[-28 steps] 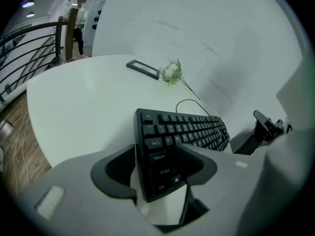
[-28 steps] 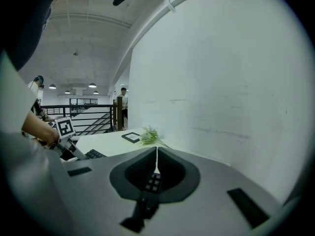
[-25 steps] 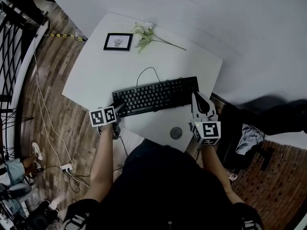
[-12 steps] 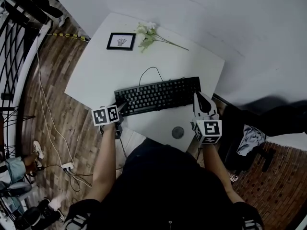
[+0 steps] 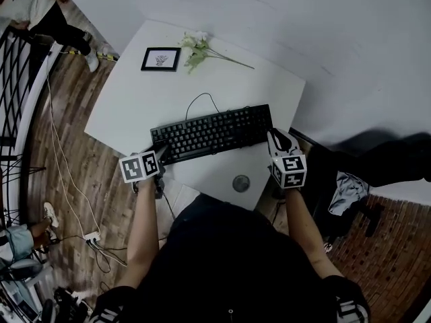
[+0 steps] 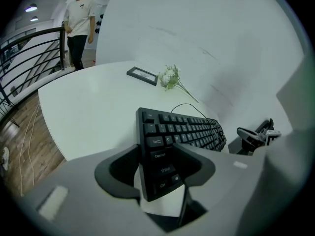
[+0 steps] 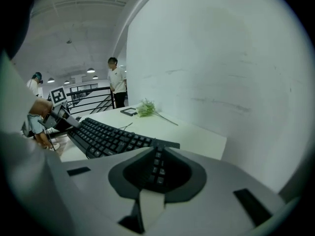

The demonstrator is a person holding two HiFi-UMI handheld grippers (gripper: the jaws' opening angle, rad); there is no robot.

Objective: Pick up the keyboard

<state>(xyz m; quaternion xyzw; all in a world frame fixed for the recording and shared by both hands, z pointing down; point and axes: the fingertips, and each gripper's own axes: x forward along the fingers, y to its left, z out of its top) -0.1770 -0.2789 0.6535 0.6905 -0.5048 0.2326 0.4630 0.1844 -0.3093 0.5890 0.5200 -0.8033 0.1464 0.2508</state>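
A black keyboard (image 5: 212, 132) lies across the near part of the white table (image 5: 135, 106), its thin cable (image 5: 202, 101) looping behind it. My left gripper (image 5: 160, 152) has the keyboard's left end (image 6: 160, 146) between its jaws, one jaw under the edge and the other on the keys, and it is shut on it. That left end looks slightly raised off the table. My right gripper (image 5: 275, 136) is shut, with its tips at the keyboard's right end (image 7: 162, 142). The right gripper view (image 7: 157, 146) does not show whether it grips anything.
A small framed picture (image 5: 160, 59) and a sprig of white flowers (image 5: 196, 48) lie at the table's far side. A round grey disc (image 5: 241, 184) sits near the front edge. A railing (image 5: 17, 79), floor cables and a standing person (image 6: 78, 23) are to the left.
My left gripper has closed on the keyboard's left end and risen a little. The right gripper has dropped to the keyboard's right end, still shut.
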